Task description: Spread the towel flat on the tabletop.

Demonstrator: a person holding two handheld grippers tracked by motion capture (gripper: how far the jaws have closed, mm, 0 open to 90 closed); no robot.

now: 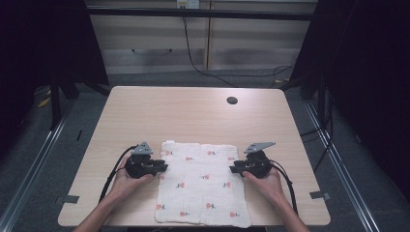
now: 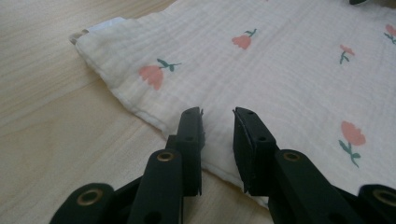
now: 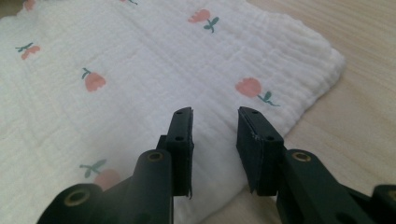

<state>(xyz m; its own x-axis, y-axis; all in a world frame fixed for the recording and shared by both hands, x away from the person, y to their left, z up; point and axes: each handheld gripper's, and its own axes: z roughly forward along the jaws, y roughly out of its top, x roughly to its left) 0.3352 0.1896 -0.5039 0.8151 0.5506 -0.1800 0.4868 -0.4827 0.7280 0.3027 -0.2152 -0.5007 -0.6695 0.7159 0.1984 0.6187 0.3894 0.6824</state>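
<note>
Cloth (image 1: 200, 183): white crinkled muslin with small pink flower prints, lying flat on the near half of the surface (image 1: 193, 111), between my two hands. Looks folded; the left gripper view shows stacked layers at the far-left corner (image 2: 93, 39), with a small tag or inner layer peeking out there.

Handling, my judgement: light, soft, limp, no stiffness to speak of. It will drape and sag the moment it leaves the wood. Crinkle weave should give decent grip, not slippery. Not fragile. Risk is catching only the top layer and peeling the fold open.

Where to take hold: at the side hems, low, so all layers go between the pads together.

Orientation: roughly rectangular, long axis running from the near edge of the surface away from me, slightly skewed. Far edge sits about mid-surface, near edge close to the surface's front.

My left gripper (image 1: 162, 167) is at the cloth's left hem, fingers (image 2: 191, 135) spread, tips over the hem, pinching nothing. My right gripper (image 1: 232, 169) is at the right hem, fingers (image 3: 180, 140) likewise spread, empty, over the cloth near its right border.

Beyond: a dark round hole (image 1: 232, 100) in the surface, well apart from the cloth.
</note>
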